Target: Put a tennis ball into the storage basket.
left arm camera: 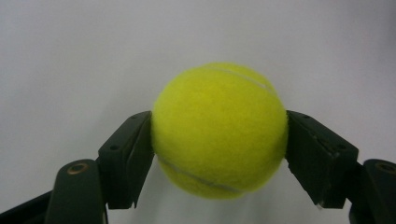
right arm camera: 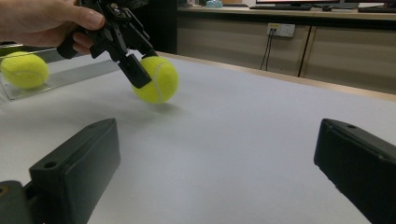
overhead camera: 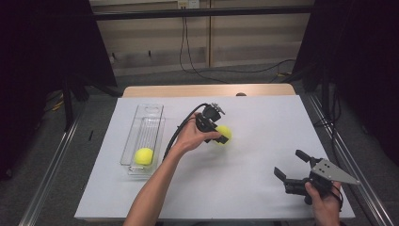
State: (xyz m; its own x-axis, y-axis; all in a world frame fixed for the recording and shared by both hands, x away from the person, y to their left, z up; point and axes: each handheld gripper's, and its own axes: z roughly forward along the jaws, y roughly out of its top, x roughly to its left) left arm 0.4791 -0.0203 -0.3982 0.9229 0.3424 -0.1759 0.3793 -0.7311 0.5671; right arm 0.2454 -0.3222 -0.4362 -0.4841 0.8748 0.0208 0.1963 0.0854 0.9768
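Left tool (overhead camera: 224, 135) clamps a tennis ball (left arm camera: 219, 130), right of the clear tray (overhead camera: 141, 113). Right tool (overhead camera: 292, 165) gapes empty. Likely next: carry it into the tray, beside the second ball (overhead camera: 144, 156).

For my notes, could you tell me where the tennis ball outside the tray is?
In the high view, the tennis ball sits mid-table, clamped in the left hand-held gripper, right of the clear tray.

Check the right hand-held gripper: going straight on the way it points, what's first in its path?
Likely the tennis ball clamped in the left hand-held gripper, ahead and slightly left. The right hand-held gripper is open; bare white mat lies between. Depth unclear.
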